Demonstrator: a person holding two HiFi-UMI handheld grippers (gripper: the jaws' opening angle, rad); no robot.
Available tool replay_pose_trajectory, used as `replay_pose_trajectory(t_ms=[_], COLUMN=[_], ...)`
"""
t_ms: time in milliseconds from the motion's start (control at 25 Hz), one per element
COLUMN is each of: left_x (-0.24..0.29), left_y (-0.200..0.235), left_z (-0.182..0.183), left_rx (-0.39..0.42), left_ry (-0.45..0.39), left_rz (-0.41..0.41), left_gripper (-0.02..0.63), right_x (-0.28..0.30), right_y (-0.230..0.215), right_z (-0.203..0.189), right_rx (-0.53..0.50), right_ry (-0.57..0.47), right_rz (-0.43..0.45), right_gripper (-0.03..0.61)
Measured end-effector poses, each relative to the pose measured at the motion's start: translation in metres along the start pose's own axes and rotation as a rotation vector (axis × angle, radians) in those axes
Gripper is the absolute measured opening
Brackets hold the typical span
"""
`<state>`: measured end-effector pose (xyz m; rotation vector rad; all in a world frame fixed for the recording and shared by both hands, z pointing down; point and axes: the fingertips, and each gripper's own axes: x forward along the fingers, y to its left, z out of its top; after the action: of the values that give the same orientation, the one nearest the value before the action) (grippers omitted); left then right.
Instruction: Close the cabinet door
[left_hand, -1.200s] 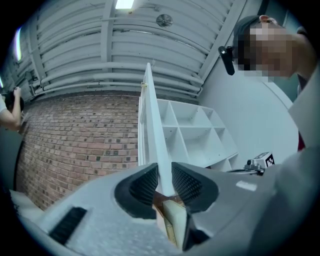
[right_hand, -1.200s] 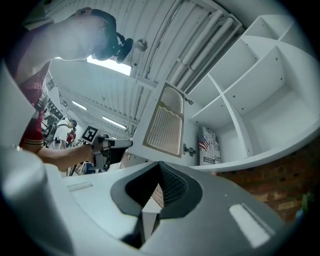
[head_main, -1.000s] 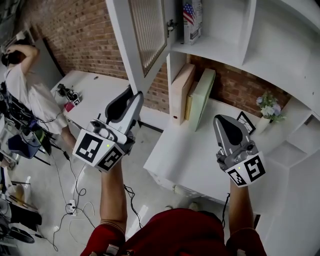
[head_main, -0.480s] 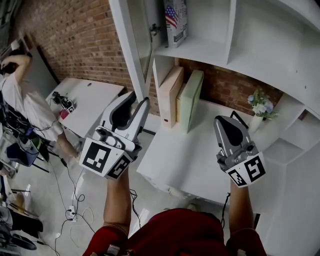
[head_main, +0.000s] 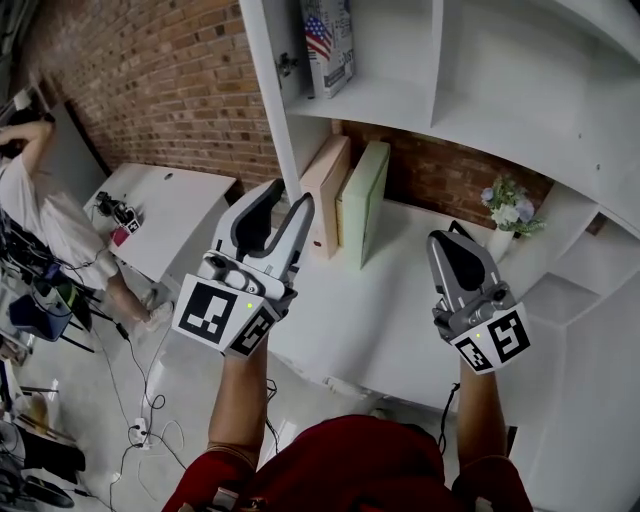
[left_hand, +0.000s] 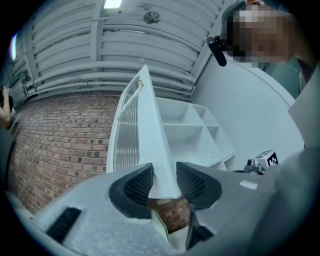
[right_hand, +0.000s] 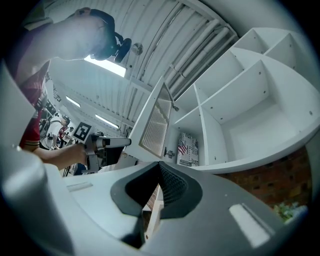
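Note:
The white cabinet door (head_main: 268, 70) with a ribbed glass panel stands almost edge-on to me, hinged at the left of the open shelf unit (head_main: 480, 90). My left gripper (head_main: 285, 198) is just under the door's lower corner. In the left gripper view the door's edge (left_hand: 145, 130) runs down between the two ribbed pads (left_hand: 139, 184) of the left gripper (left_hand: 164, 175), whose jaws are opening, with a thin gap beside the door. My right gripper (head_main: 447, 240) hovers over the white desk, shut and empty. The right gripper (right_hand: 159, 167) looks up at the door (right_hand: 156, 122).
Tan and green books (head_main: 365, 200) stand on the white desk (head_main: 400, 320) under the shelves. A flag-printed box (head_main: 325, 40) sits on the lowest shelf. A small flower vase (head_main: 505, 215) is at the right. A second white table (head_main: 160, 205) and another person (head_main: 30, 190) are at the left.
The door has swung toward the cabinet, from showing its glass panel to nearly edge-on. My left gripper followed it to the right and its jaws spread wider.

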<state>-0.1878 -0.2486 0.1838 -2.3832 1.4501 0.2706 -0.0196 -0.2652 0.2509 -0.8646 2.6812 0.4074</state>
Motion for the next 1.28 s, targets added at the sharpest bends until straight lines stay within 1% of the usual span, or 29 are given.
replay_pose_trajectory(t_ms=[320, 600, 760, 880, 1040, 1160, 1280], left_x=[0.030, 0.055, 0.071, 0.087, 0.106, 0.116, 0.124], left_y=[-0.019, -0.035, -0.041, -0.046, -0.051, -0.052, -0.053], left_z=[-0.006, -0.017, -0.022, -0.024, -0.029, -0.033, -0.035], left_rx=[-0.001, 0.003, -0.008, 0.013, 0.038, 0.035, 0.032], left_ry=[-0.006, 0.008, 0.013, 0.019, 0.036, 0.054, 0.051], left_rz=[-0.031, -0.064, -0.079, -0.089, -0.076, -0.062, -0.061], left_gripper=[0.166, 0.172, 0.172, 0.172, 0.176, 0.175, 0.175], right_x=[-0.015, -0.036, -0.044, -0.048, -0.054, -0.058, -0.061], right_y=[-0.023, -0.043, -0.053, -0.059, -0.066, -0.072, -0.080], right_z=[-0.001, 0.000, 0.000, 0.001, 0.003, 0.003, 0.003], right_rx=[-0.003, -0.012, -0.016, -0.020, -0.022, -0.023, -0.022], right_ry=[0.006, 0.003, 0.002, 0.000, 0.001, 0.000, -0.002], right_rz=[-0.033, -0.070, -0.088, -0.099, -0.113, -0.124, -0.135], right_gripper=[0.014, 0.014, 0.014, 0.014, 0.014, 0.014, 0.014])
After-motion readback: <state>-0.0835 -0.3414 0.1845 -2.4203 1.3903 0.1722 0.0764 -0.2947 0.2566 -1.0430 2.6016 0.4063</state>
